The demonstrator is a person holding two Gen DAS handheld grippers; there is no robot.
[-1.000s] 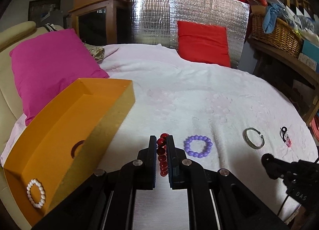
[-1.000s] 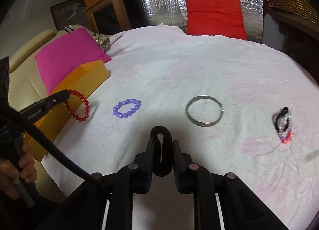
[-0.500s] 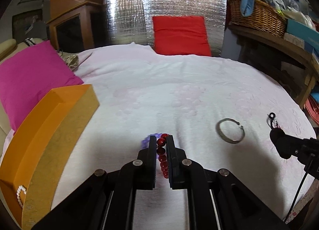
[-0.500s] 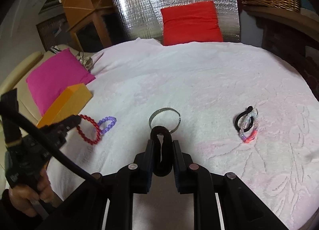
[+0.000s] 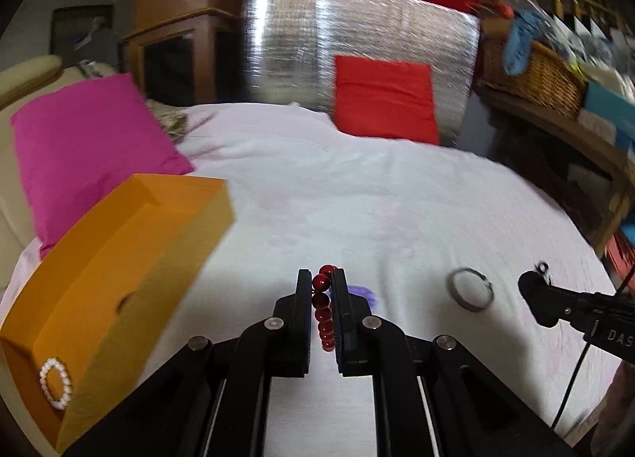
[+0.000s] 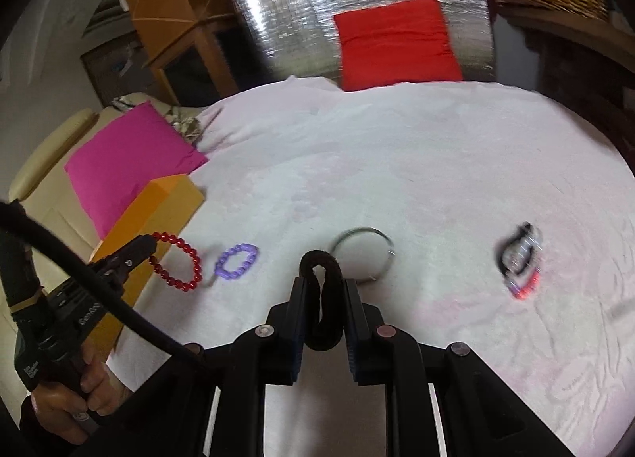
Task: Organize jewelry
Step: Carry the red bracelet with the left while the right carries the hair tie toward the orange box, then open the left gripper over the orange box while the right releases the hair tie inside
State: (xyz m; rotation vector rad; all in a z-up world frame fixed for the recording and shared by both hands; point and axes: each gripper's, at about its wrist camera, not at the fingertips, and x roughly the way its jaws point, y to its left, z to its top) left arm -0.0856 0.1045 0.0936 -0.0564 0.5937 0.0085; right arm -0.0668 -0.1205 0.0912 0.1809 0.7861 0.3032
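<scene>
My left gripper is shut on a red bead bracelet and holds it above the white cloth, to the right of the orange box. The bracelet also shows in the right wrist view, hanging from the left gripper. A white pearl bracelet lies inside the box. My right gripper is shut on a black hair tie. A purple bead bracelet, a silver bangle and a black and pink hair tie bundle lie on the cloth.
A pink cushion lies behind the box. A red cushion leans on a silver foil panel at the back. A wicker basket stands on a shelf at the right. The white cloth covers a round surface.
My left gripper has swung back left toward the orange box with the red bracelet. My right gripper has shifted slightly right and still holds the black hair tie.
</scene>
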